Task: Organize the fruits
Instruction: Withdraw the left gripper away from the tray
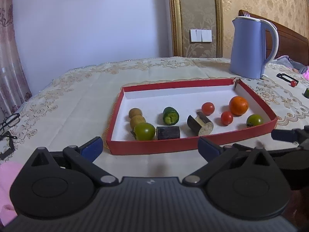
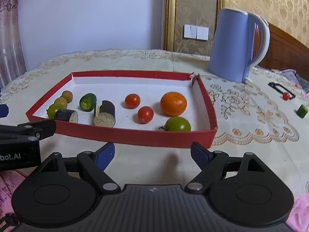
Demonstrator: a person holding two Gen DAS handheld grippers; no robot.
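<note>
Right wrist view: both jaws are spread and empty before the red tray [image 2: 119, 135], which holds the orange [image 2: 173, 103] and tomatoes. A cherry tomato [image 2: 285, 96] and cucumber piece [image 2: 301, 111] lie on the counter [image 2: 251, 135], well right; the right gripper [image 2: 152, 154] probably should approach each squarely, pinching gently.

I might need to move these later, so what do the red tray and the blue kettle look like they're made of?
Red tray: looks like thin cardboard, matte red outside and white inside; one far corner is split and bent, as paperboard does. Blue kettle: probably plastic, a smooth light blue body with a soft sheen and a white-edged handle; whether there is metal inside can't be told.
</note>
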